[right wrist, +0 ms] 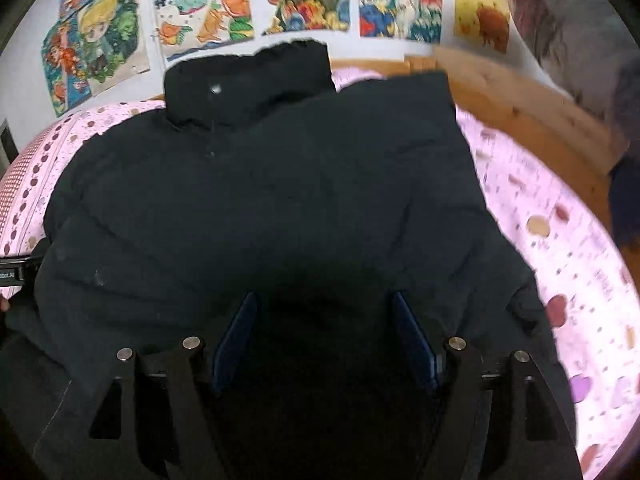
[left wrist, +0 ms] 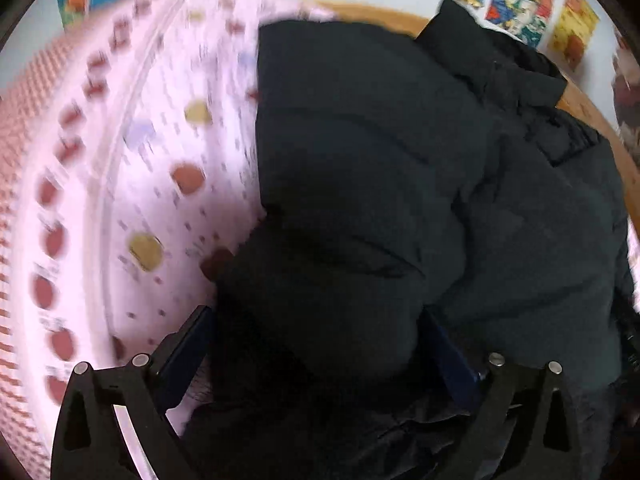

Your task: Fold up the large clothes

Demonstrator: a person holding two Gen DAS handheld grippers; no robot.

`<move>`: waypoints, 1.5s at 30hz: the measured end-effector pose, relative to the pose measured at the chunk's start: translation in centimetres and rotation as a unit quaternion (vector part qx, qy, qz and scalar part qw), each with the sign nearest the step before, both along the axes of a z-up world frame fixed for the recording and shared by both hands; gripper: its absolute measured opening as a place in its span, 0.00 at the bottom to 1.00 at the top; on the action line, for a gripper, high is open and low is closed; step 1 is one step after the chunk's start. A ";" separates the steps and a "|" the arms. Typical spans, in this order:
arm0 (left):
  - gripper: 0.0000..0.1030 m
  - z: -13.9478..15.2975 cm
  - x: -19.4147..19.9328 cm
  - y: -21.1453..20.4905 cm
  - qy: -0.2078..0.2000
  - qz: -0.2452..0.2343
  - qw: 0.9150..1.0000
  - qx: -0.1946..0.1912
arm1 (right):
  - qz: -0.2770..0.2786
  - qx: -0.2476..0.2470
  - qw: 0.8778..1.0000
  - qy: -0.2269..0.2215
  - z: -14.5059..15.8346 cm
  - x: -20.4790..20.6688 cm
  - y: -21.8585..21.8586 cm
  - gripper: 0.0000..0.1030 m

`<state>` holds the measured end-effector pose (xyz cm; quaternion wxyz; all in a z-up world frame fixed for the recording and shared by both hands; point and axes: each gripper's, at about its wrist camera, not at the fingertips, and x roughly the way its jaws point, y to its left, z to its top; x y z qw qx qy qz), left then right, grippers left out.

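A black puffer jacket (right wrist: 260,200) lies spread on a bed with its collar (right wrist: 248,80) toward the wall. In the left wrist view the jacket (left wrist: 380,160) fills the middle and right. One puffy fold bulges between the blue pads of my left gripper (left wrist: 316,316), whose jaws stand wide apart, so it is open. My right gripper (right wrist: 325,298) hangs over the jacket's near part with its jaws apart. Dark fabric lies in the gap between them and neither pad presses on it.
The bed has a pink sheet (left wrist: 160,160) with coloured dots, which shows bare left and right of the jacket (right wrist: 560,260). A wooden bed frame (right wrist: 520,100) runs behind it. Colourful posters (right wrist: 300,0) hang on the white wall. A grey-brown blurred shape (right wrist: 580,20) sits at the upper right.
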<state>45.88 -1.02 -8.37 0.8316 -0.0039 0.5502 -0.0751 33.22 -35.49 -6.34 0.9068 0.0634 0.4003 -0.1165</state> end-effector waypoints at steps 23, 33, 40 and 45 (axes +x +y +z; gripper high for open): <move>1.00 26.8 -21.8 5.1 -0.275 0.004 0.961 -0.027 | 0.082 0.029 0.981 -0.175 19.7 -16.2 5.3 0.88; 1.00 29.8 -28.9 5.9 -0.328 0.009 0.945 0.003 | 0.124 -0.021 0.974 -0.190 24.5 -22.3 9.9 0.89; 1.00 31.1 -31.0 5.7 -0.326 -0.021 0.945 -0.014 | 0.110 -0.038 0.981 -0.157 26.9 -25.5 11.3 0.89; 1.00 32.1 -30.7 4.7 -0.341 -0.045 0.939 0.024 | 0.111 0.032 0.990 -0.077 27.2 -25.3 10.3 0.89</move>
